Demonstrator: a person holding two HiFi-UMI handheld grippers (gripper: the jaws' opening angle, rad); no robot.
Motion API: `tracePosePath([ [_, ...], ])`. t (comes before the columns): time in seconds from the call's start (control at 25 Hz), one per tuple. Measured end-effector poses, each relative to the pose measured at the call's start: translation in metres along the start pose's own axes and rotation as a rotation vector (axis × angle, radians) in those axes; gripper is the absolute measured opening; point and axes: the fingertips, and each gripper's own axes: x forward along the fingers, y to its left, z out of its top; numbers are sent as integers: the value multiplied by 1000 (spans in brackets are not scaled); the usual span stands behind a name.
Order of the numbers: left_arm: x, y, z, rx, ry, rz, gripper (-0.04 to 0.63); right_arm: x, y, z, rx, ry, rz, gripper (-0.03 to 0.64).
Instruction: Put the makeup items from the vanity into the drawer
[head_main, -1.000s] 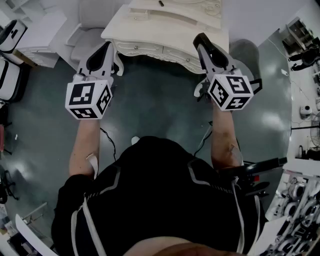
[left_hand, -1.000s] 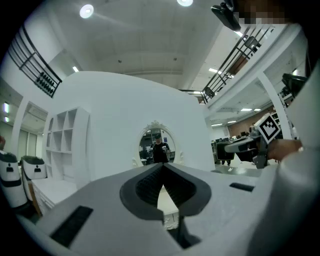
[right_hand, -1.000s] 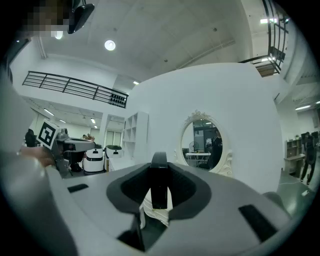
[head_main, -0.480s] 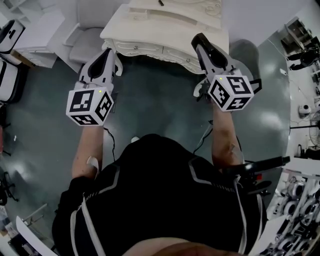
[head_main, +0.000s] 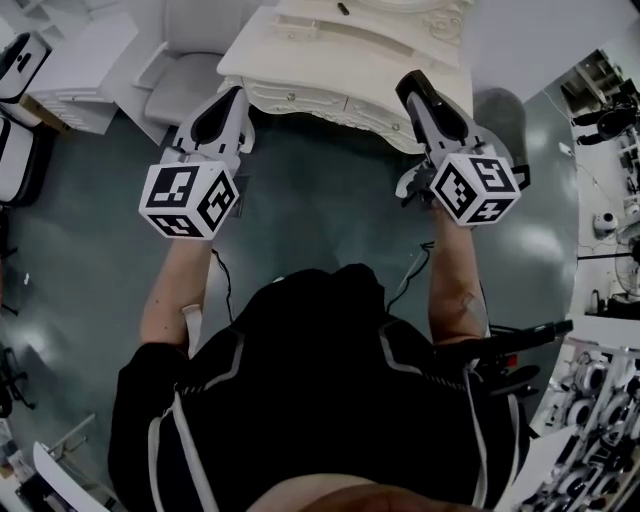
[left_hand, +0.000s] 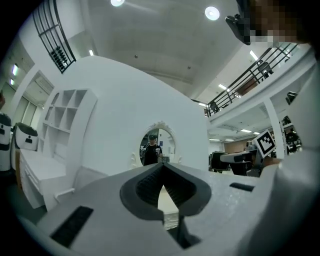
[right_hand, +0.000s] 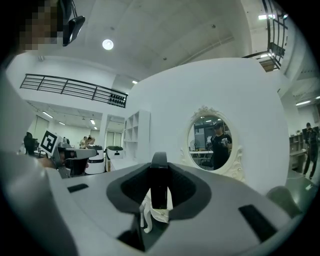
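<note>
I stand in front of the white vanity (head_main: 330, 55), whose carved front drawers (head_main: 300, 98) look closed. A small dark item (head_main: 343, 8) lies at the back of its top. My right gripper (head_main: 413, 88) reaches the vanity's right front corner. In the right gripper view the right gripper (right_hand: 159, 186) is shut on a slim black makeup item (right_hand: 159, 175) that stands upright and pokes above the jaws. My left gripper (head_main: 232, 104) hangs just off the left front edge. In the left gripper view the left gripper (left_hand: 161, 169) has its tips together with nothing between them.
The vanity's oval mirror (right_hand: 212, 142) stands straight ahead against a white wall. A white seat (head_main: 180, 92) sits left of the vanity, with white cabinets (head_main: 75, 65) further left. Racks of equipment (head_main: 600, 400) line the right side. The floor is grey.
Both grippers have moved a little forward toward the vanity front, the left one more. The black item has stayed in the right gripper.
</note>
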Motion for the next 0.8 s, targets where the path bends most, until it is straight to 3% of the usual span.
tracePosePath([
  [0.2,12,12,-13,53,49,-31,2,25,7,-6,11,15,0,98],
  [0.32,25,18,-17,25,42,-44,2,45,4,-8,-5,26,12,98],
  [0.56,61,46,-28,-14,59,7,2,92,-18,-17,-10,33,46,98],
  [0.8,122,68,-37,18,69,48,2,147,-62,-25,9,45,91,98],
])
